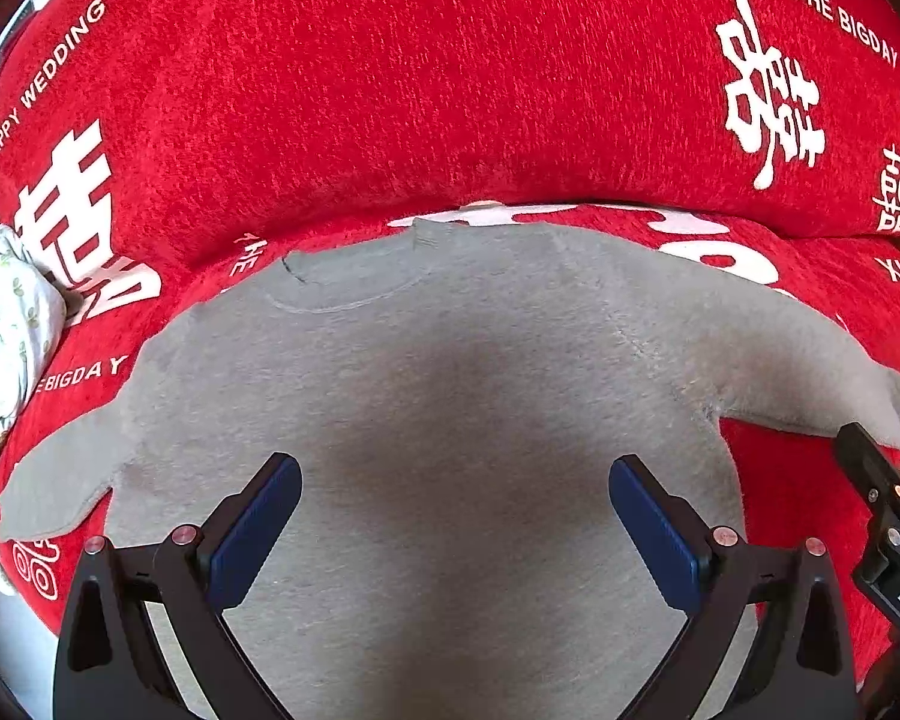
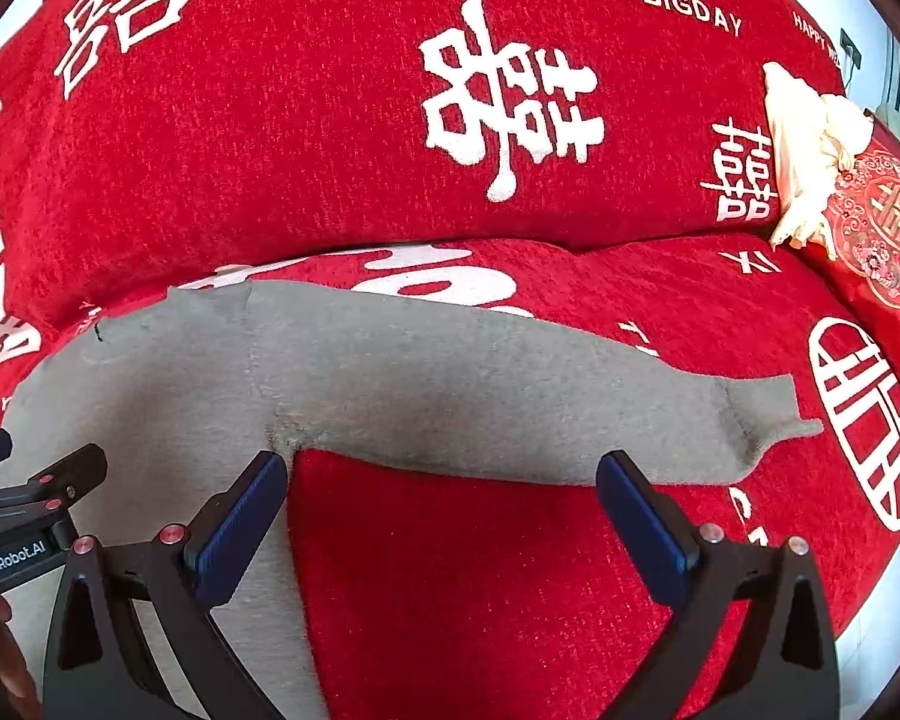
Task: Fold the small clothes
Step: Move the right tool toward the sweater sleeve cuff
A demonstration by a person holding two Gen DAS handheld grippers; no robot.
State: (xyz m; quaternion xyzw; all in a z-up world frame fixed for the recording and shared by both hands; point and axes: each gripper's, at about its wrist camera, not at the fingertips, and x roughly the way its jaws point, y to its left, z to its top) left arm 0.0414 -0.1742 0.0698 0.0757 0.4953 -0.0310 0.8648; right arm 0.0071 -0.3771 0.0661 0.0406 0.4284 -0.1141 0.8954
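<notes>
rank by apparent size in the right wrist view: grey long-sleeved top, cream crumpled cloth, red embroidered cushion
1. Grey long-sleeved top, clearly largest.
2-3. Cream crumpled cloth and red embroidered cushion look alike; the frame edge cuts the cushion, so unranked.

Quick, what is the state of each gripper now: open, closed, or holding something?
Left gripper: open, holding nothing, above the grey shirt.
Right gripper: open, holding nothing, near the shirt's sleeve.
</notes>
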